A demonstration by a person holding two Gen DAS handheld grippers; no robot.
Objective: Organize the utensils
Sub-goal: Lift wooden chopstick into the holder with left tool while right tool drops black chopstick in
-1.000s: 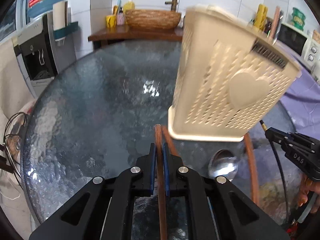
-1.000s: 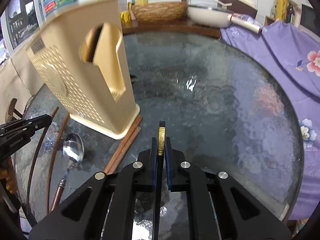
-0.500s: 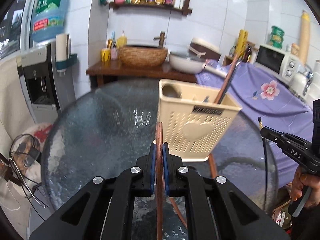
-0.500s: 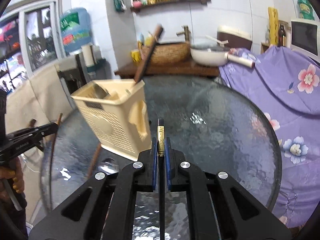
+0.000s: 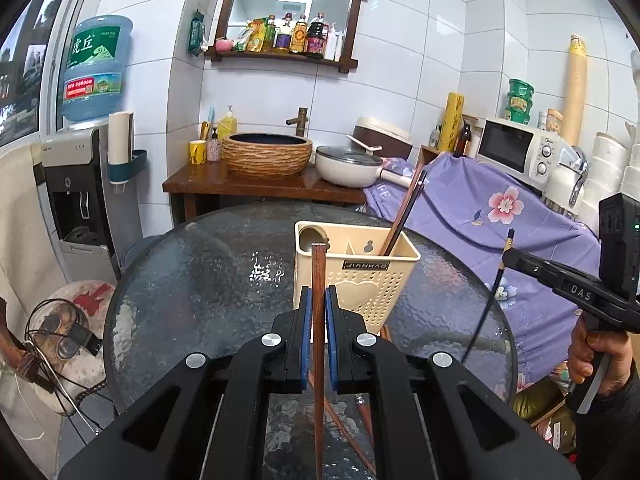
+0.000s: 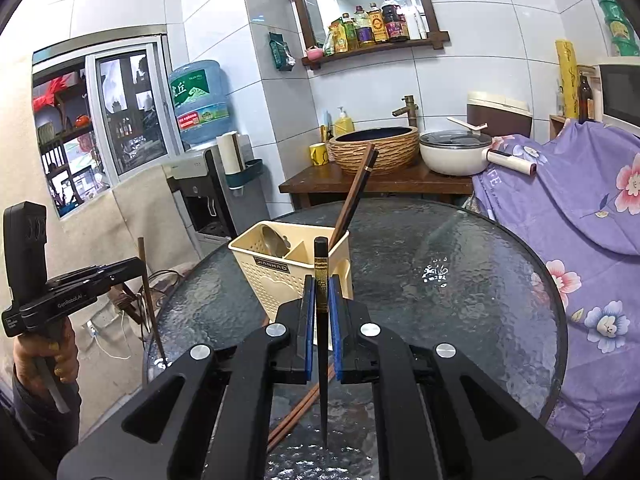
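Observation:
My left gripper (image 5: 316, 308) is shut on a brown wooden chopstick (image 5: 319, 264), lifted above the round glass table (image 5: 192, 280). My right gripper (image 6: 321, 300) is shut on a black chopstick with a gold band (image 6: 321, 276), also raised. Ahead of both stands the cream utensil holder (image 5: 360, 280) (image 6: 280, 276) with two chopsticks (image 6: 356, 192) leaning out of its right compartment and a spoon (image 6: 274, 240) in its left. Loose brown chopsticks (image 6: 296, 412) lie on the glass in front of the holder. Each view shows the other gripper off to the side, level with it.
A purple flowered cloth (image 6: 580, 208) covers furniture right of the table. Behind the table a wooden counter (image 5: 240, 184) carries a woven basin and a white pan. A water dispenser (image 5: 76, 184) stands at the left, with tangled cables below.
Both grippers have risen and drawn back from the table, each still holding its chopstick. The holder, close and tilted in view before, now appears farther away and lower.

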